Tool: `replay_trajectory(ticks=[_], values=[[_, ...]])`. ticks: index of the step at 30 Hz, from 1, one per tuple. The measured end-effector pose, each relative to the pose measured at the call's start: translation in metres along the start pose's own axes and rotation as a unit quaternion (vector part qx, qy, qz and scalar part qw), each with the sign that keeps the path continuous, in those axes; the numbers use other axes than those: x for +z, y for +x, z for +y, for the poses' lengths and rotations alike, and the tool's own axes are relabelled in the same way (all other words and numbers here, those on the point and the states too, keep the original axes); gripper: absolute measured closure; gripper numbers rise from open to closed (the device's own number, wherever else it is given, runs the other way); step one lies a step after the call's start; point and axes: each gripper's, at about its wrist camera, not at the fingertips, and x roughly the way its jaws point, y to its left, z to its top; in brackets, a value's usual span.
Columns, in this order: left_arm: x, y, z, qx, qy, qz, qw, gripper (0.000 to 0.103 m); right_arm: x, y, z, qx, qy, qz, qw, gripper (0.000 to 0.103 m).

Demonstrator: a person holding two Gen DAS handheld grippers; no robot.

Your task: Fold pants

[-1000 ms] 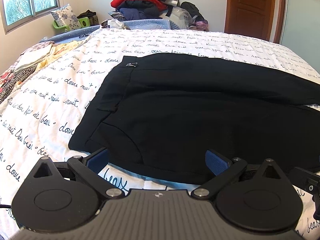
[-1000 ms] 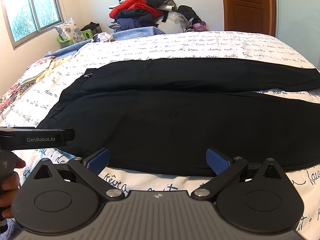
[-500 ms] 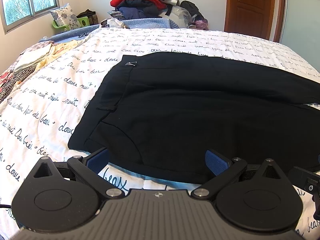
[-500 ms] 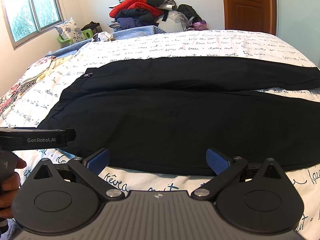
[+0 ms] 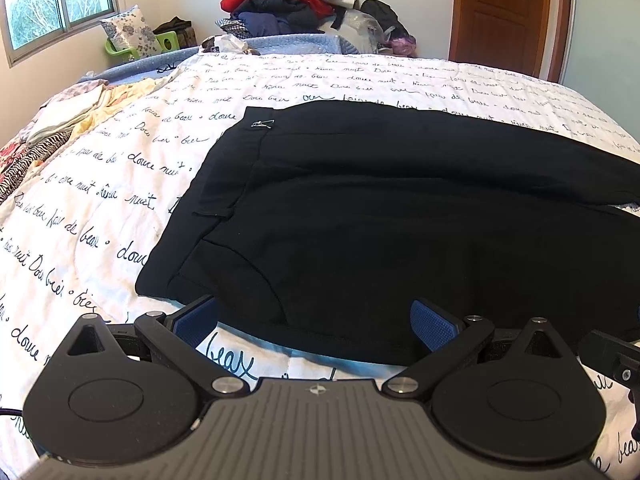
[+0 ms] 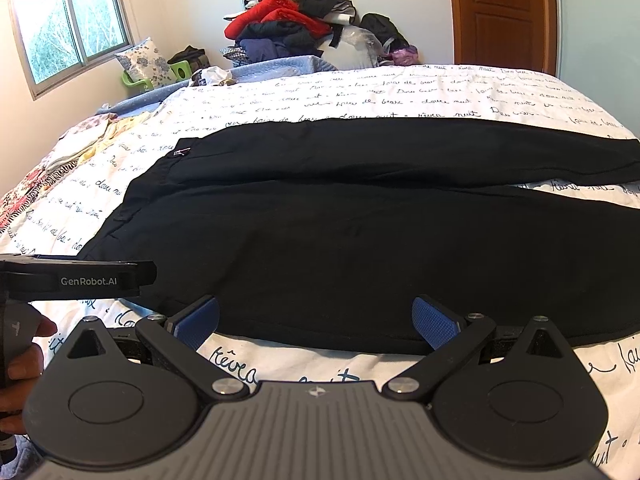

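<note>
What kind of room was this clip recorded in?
Most likely a home bedroom: black pants lie on a bed under a quilt printed with script, a pile of clothes sits behind it, beside a wooden door.

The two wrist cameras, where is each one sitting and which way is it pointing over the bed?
Left wrist: behind the open left gripper, facing the black pants waistband end; no hand shows.
Right wrist: behind the open right gripper, facing the pants' legs; a hand shows at left.
Shared: pants, bedspread, clothes pile, door.
</note>
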Motion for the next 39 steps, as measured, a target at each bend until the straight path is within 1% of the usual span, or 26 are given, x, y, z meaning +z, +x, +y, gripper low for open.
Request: replay_trajectory(ticks=[18,23,28,30,32,35,39], values=[[-0.001,0.002,0.002,0.001,-0.002,0.004,1.0,0.0,0.0,0.0,-0.001,0.009,0.0,0.0,1.0,0.0],[0.001,0.005,0.003,-0.001,0.001,0.004,1.0,0.0,0.007,0.002,0.004,0.013,-0.032,-0.006,0.999,0.0],[0.009,0.008,0.008,-0.006,0.001,-0.008,0.9999,0.0,0.033,0.01,0.015,0.046,-0.103,-0.037,0.993,0.0],[0.014,0.011,0.012,-0.004,-0.004,-0.011,0.9999,0.0,0.047,0.02,0.018,0.05,-0.133,-0.045,0.989,0.0],[0.02,0.014,0.018,0.001,-0.009,-0.015,0.9998,0.0,0.064,0.034,0.021,0.06,-0.157,-0.047,0.985,0.0],[0.03,0.019,0.027,0.011,-0.014,-0.021,0.9996,0.0,0.088,0.061,0.02,0.092,-0.18,-0.039,0.978,0.0],[0.045,0.028,0.042,0.023,-0.025,-0.028,0.999,0.0,0.118,0.102,0.021,0.141,-0.21,-0.032,0.967,0.0]])
